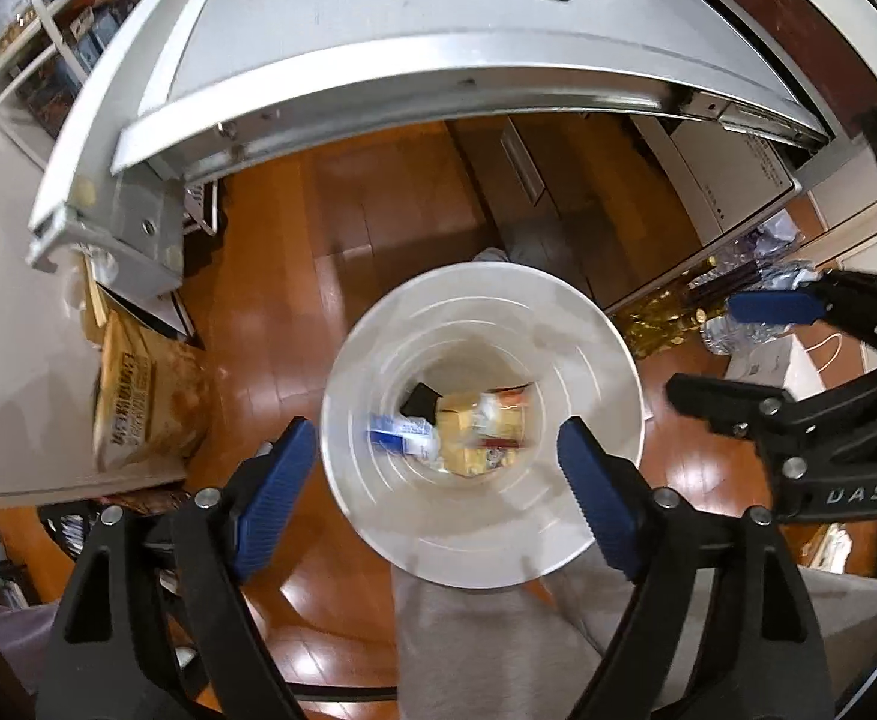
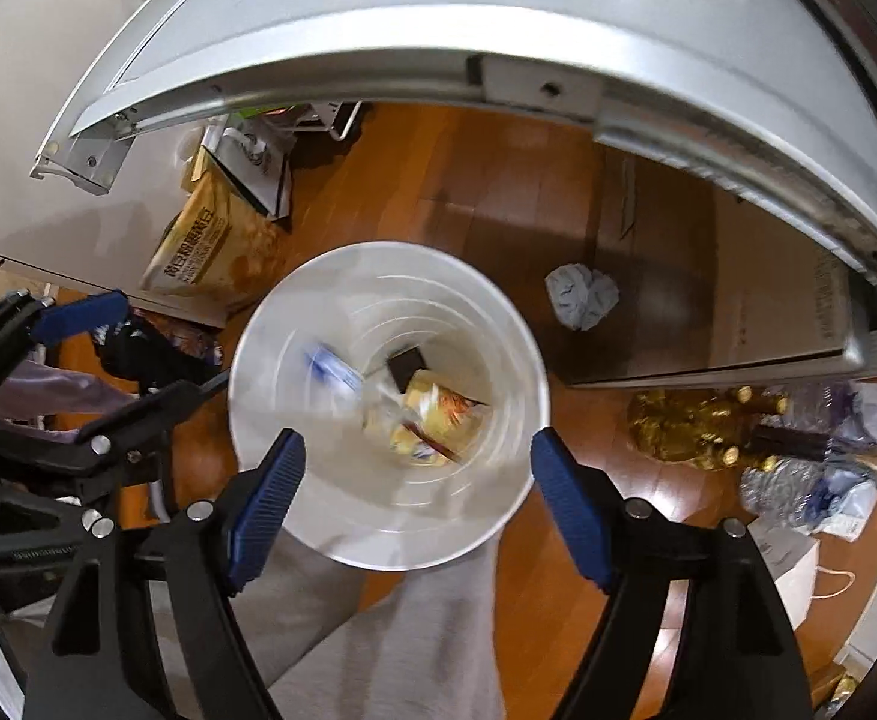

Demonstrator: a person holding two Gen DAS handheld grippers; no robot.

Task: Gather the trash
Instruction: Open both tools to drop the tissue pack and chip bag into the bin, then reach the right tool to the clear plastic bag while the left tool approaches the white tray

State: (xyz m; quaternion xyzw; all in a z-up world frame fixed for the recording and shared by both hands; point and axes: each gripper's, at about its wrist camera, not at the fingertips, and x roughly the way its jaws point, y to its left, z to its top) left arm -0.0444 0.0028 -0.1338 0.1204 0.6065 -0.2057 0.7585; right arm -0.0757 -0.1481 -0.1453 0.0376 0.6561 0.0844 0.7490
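Note:
A white bin (image 1: 498, 312) (image 2: 390, 276) stands on the wooden floor directly below both grippers. Inside lie yellow wrappers (image 1: 480, 426) (image 2: 432, 420), a black piece (image 1: 420, 399) (image 2: 407, 367) and a blurred blue-and-white packet (image 1: 399, 435) (image 2: 333, 372). My left gripper (image 1: 432, 429) hangs open over the bin's mouth with nothing between its blue pads. Beside it, my right gripper (image 2: 417, 437) is also open and holds nothing. Each gripper shows at the edge of the other's view: the right gripper (image 1: 702, 348) and the left gripper (image 2: 174, 342).
A grey table edge (image 1: 438, 102) (image 2: 498, 48) overhangs the floor beyond the bin. A crumpled paper ball (image 2: 582, 294) lies on the floor to the right. A yellow bag (image 2: 210, 246), gold bottles (image 2: 696, 426) and the person's grey trouser legs (image 2: 414, 630) surround the bin.

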